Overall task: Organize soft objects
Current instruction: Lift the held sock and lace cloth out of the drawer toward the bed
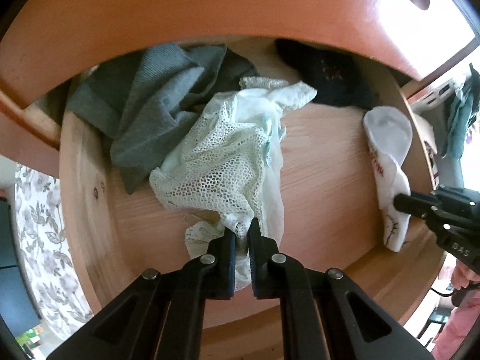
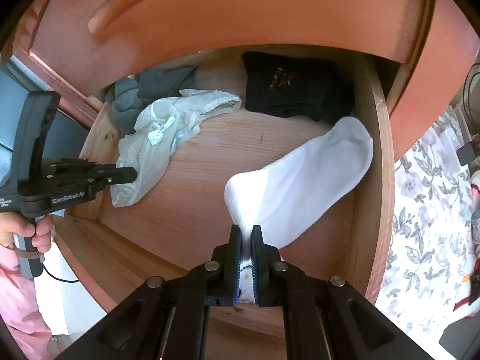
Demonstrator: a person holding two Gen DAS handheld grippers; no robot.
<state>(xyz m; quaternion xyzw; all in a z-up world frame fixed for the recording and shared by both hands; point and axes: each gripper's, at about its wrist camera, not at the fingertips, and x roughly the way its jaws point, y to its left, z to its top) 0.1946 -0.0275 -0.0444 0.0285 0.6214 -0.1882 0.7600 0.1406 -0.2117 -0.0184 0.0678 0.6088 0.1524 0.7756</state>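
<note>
Hanging from the right gripper (image 2: 246, 229), the white sock (image 2: 303, 177) is pinched at its cuff end, and its long axis runs up and to the right from the jaws, the toe reaching toward the drawer's (image 2: 381, 162) right wall, just short of the black folded cloth (image 2: 295, 90) at the back. Across the drawer, the left gripper (image 1: 242, 230) is clamped on the near edge of the mesh garment (image 1: 222, 162), which stretches away from its jaws toward the grey cloth (image 1: 150, 111) in the far left corner. Each gripper is closed on its own piece, and the two pieces lie well apart, with bare wood between them. Judging by this, the sock could be laid down rightward without crossing the other arm. On writing: the left tool's body reads "GenRobot.AI", the sock carries red lettering too blurred to read, and the black cloth bears a small emblem whose letters cannot be made out.
</note>
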